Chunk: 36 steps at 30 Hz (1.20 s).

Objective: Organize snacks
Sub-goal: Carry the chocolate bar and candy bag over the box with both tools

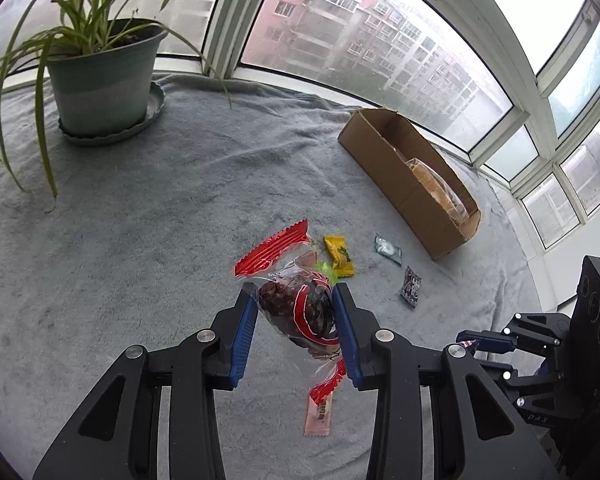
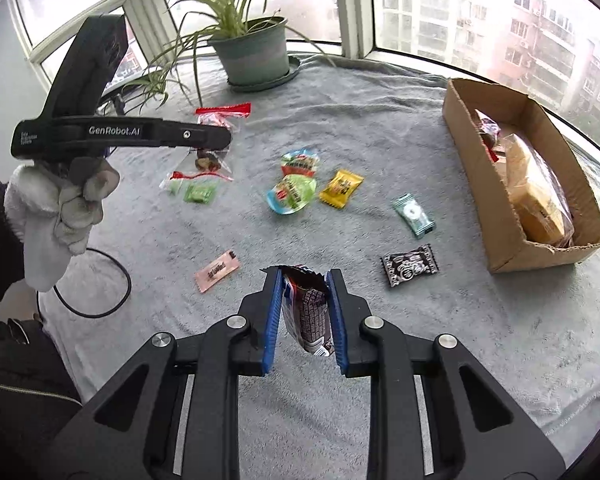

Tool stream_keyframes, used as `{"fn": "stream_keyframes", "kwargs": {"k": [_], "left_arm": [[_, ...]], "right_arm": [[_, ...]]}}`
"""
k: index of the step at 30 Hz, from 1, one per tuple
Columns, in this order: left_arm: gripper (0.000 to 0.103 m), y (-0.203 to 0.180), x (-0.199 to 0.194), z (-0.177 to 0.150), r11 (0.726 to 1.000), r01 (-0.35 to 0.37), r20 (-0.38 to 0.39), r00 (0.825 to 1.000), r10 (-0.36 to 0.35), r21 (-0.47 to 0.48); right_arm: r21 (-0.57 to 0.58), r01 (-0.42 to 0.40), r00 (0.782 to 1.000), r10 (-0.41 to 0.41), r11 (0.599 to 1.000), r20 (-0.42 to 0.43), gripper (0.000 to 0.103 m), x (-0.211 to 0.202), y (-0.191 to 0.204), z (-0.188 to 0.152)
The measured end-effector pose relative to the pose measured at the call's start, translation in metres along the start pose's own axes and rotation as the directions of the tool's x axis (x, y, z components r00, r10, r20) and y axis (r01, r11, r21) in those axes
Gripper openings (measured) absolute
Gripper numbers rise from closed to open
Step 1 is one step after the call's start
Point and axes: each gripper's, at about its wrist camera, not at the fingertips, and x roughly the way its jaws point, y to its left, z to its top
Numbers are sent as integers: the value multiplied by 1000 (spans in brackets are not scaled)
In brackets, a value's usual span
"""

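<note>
A: What does each one grip?

B: The left hand-held gripper pinches a clear red-edged snack bag above the grey blanket; the right hand-held gripper clamps a brown-and-white snack packet.

A: And farther out?

B: Loose sweets lie mid-blanket: a pink sachet, a black packet, a yellow candy. Beyond, at the right, a cardboard box holds bread.
</note>
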Motion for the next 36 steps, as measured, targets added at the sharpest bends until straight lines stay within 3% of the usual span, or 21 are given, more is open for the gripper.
{"fn": "stream_keyframes", "kwargs": {"k": [8, 17, 24, 36], "left_arm": [[36, -23, 8, 20, 999, 25, 13, 1000, -26, 39], [36, -57, 20, 53, 993, 53, 34, 998, -57, 104], [36, -86, 36, 77, 987, 69, 41, 996, -76, 148], [36, -136, 72, 108, 972, 88, 39, 994, -99, 220]], "right_arm": [[72, 55, 993, -62, 996, 98, 23, -28, -39, 20], [140, 145, 968, -169, 980, 184, 23, -60, -92, 50], [188, 198, 948, -236, 962, 213, 23, -68, -134, 75], [233, 254, 935, -301, 938, 190, 23, -51, -192, 92]]}}
